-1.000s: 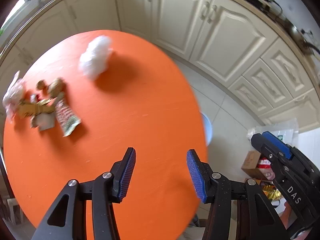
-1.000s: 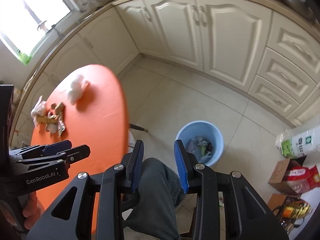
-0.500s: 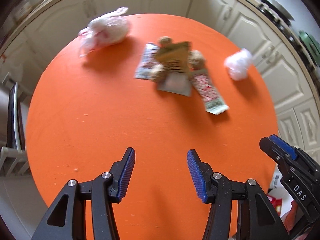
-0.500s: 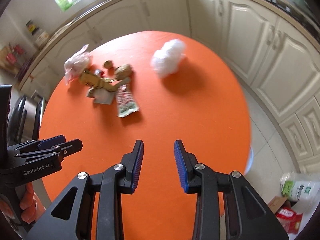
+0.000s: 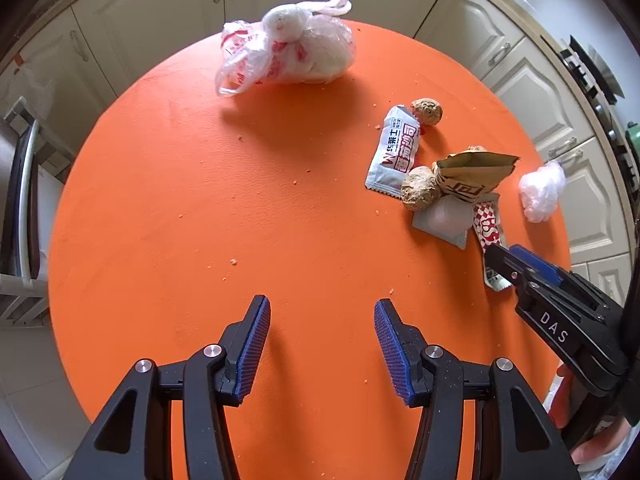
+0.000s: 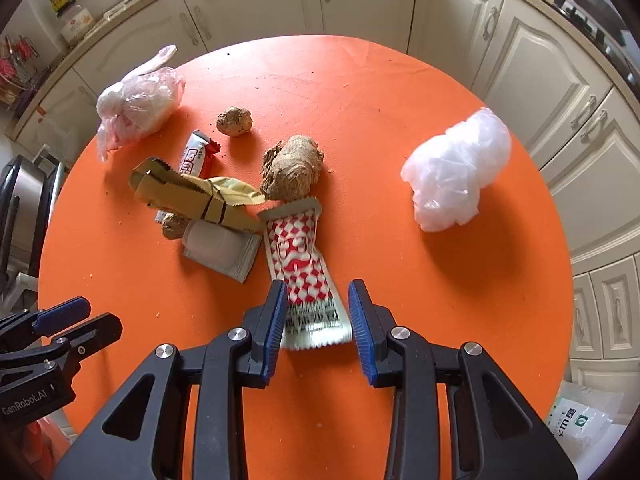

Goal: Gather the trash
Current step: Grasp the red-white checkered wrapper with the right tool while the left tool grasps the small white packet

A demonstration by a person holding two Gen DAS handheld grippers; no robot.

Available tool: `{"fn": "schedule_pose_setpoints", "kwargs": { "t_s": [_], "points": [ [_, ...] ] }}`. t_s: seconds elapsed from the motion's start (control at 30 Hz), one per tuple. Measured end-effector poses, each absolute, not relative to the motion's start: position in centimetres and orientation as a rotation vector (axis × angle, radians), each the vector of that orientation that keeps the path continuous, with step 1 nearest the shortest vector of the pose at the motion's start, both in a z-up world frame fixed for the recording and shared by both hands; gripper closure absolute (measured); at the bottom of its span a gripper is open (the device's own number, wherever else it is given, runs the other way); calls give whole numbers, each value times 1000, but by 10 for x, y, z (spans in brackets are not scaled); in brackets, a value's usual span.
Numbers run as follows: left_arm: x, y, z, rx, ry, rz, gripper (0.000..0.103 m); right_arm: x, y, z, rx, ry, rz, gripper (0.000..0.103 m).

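Trash lies on a round orange table (image 6: 400, 320). A red-and-white checkered wrapper (image 6: 298, 256) has its near end between the fingers of my right gripper (image 6: 318, 314), which stands open just above it; the pads do not press it. Beyond it lie a tan paper wrapper (image 6: 192, 192), a white sachet (image 6: 220, 248), brown lumps (image 6: 292, 168) and a small white-and-red wrapper (image 6: 196, 156). My left gripper (image 5: 320, 332) hangs open over bare table, empty. From the left wrist, the right gripper (image 5: 516, 264) shows over the checkered wrapper (image 5: 488, 228).
A tied plastic bag (image 5: 296, 52) sits at the table's far side and a crumpled clear plastic wad (image 6: 452, 172) to the right. Cream kitchen cabinets (image 6: 540, 64) curve around the table. A metal chair (image 5: 20, 208) stands on the left. A printed bag (image 6: 580, 420) lies on the floor.
Both grippers swung from the table's edge and the floor bin to over the table. The right gripper came down around the checkered wrapper's near end. Jaw openings look unchanged.
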State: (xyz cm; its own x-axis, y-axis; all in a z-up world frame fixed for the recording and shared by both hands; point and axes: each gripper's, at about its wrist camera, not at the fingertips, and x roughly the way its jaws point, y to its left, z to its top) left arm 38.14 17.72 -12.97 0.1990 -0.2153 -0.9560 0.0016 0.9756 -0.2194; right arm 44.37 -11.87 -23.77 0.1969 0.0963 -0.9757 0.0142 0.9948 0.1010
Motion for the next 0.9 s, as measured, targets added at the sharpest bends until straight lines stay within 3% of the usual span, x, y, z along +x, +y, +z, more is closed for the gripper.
{"fn": "schedule_pose_setpoints", "kwargs": {
  "t_s": [0.13, 0.2, 0.27, 0.37, 0.67, 0.77, 0.8, 0.83, 0.9],
  "points": [
    [392, 172, -134, -198, 1380, -173, 53, 448, -113, -238, 37, 1341, 65, 69],
    [397, 166, -137, -205, 1382, -182, 53, 447, -110, -238, 13, 1329, 70, 74],
    [402, 160, -136, -201, 1370, -190, 53, 446, -107, -238, 18, 1327, 94, 86],
    [413, 147, -133, -185, 1356, -212, 53, 443, -112, -236, 60, 1338, 122, 90],
    [444, 99, -141, -169, 1366, -252, 53, 434, -165, -232, 198, 1333, 114, 93],
    [452, 92, -143, -172, 1346, -222, 57, 431, -179, -230, 201, 1321, 96, 93],
    [454, 90, -144, -178, 1347, -225, 71, 432, -181, -230, 195, 1319, 90, 93],
    [454, 88, -146, -167, 1338, -214, 77, 430, -183, -231, 200, 1321, 91, 93],
    [454, 85, -148, -154, 1331, -215, 77, 429, -185, -232, 214, 1326, 104, 93]
  ]
}}
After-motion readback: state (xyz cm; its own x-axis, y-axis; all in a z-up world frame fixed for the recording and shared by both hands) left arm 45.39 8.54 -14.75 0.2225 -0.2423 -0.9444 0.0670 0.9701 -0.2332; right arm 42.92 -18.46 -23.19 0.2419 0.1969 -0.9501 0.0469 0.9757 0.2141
